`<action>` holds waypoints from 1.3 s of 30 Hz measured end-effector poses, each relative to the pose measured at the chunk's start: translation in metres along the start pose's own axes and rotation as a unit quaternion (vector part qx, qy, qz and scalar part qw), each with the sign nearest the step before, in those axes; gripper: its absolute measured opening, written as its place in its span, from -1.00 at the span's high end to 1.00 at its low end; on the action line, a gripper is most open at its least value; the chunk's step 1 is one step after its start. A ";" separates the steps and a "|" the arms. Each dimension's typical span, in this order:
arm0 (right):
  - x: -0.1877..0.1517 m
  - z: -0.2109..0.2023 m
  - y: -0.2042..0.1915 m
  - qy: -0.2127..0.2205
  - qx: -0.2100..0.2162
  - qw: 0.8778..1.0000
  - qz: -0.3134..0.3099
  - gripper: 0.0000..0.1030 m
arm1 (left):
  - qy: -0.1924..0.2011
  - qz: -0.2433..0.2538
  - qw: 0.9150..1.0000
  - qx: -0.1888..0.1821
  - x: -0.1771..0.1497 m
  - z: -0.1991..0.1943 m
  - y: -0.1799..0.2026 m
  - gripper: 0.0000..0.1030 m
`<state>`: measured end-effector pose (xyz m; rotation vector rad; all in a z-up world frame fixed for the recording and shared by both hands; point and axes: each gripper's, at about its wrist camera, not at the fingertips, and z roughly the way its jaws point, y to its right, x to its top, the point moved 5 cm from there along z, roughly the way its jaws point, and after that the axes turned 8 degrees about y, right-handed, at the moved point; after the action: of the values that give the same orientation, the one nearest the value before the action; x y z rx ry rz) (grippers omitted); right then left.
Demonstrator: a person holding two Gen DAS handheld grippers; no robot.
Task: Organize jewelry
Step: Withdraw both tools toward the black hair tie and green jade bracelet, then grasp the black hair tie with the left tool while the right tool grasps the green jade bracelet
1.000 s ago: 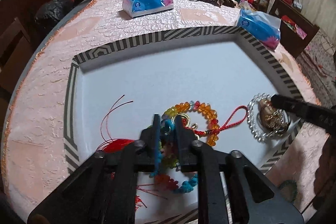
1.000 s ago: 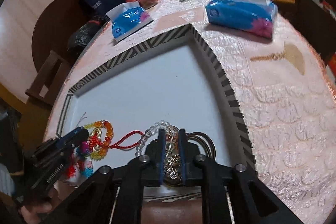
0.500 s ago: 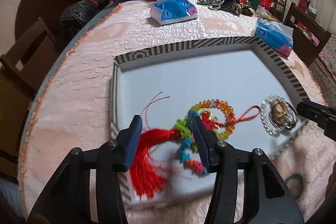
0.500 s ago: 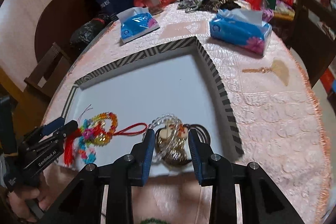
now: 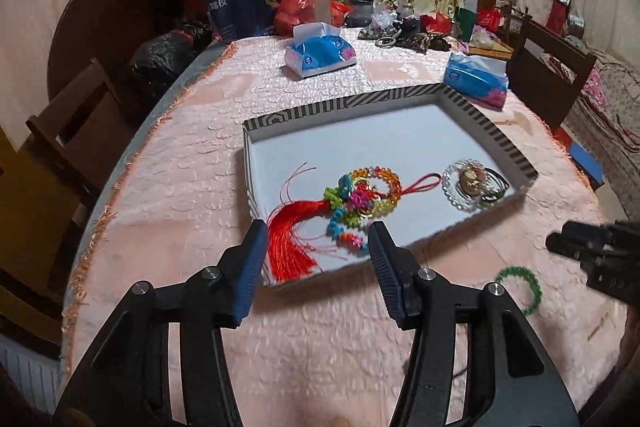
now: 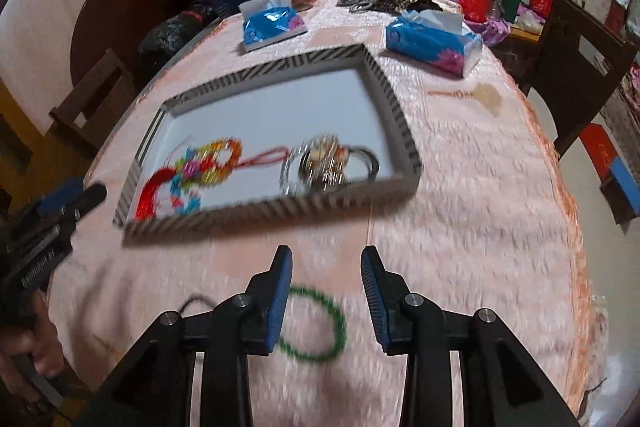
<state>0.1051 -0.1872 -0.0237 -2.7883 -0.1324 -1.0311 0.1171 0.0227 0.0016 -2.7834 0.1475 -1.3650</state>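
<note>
Both grippers have drawn back from the striped tray (image 5: 486, 125) since half a second ago, and their jaws, then spread around the jewelry, now stand apart over the pink tablecloth (image 5: 172, 187) near the tray's front edge. Left gripper (image 5: 316, 261): jaws wide apart, holding nothing, its blue-padded fingers (image 5: 250, 269) framing the front edge of the tray in the left wrist view. Right gripper (image 6: 326, 291): jaws likewise wide apart and empty, poised above a green bead bracelet (image 6: 316, 325) that lies on the cloth outside the tray; whether the left finger touches the bracelet cannot be told, as this view is motion-blurred.

Inside the tray, on its white floor: a multicolored bead ornament (image 5: 370, 197) with a red tassel (image 5: 290, 237) trailing toward the near left corner and a red cord loop (image 5: 422, 185) pointing right. Just beside that loop lies a clear crystal bracelet (image 5: 460, 187) encircling a gold-toned charm (image 5: 472, 179), with dark hair ties (image 5: 496, 187) touching it at the right, close to the tray's right wall.

Beyond the tray, two blue tissue packs (image 5: 320, 53) rest on the cloth, one near the far left and one beside the far right corner. Wooden chairs (image 5: 68, 131) stand around the table.
</note>
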 end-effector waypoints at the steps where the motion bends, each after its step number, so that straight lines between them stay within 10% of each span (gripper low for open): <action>1: -0.008 -0.004 -0.001 -0.001 -0.003 1.000 -0.004 0.34 | 0.001 0.000 1.000 -0.002 -0.002 -0.003 0.000 0.00; 21: -0.095 -0.006 0.009 -0.061 -0.029 0.996 -0.057 0.04 | -0.066 0.036 0.984 -0.159 -0.100 0.012 0.062 0.01; 29: -0.088 -0.005 0.009 -0.062 -0.030 0.996 -0.051 0.04 | -0.054 0.044 0.984 -0.166 -0.108 0.009 0.056 0.77; 39: -0.080 -0.006 0.011 -0.043 -0.022 0.998 -0.032 0.04 | -0.043 0.021 0.983 -0.177 -0.113 0.004 0.041 0.78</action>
<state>0.0421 -0.2012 -0.0726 -2.8871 -0.2122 -0.9402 0.0480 -0.0069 -0.0931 -3.0953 0.4866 -1.3184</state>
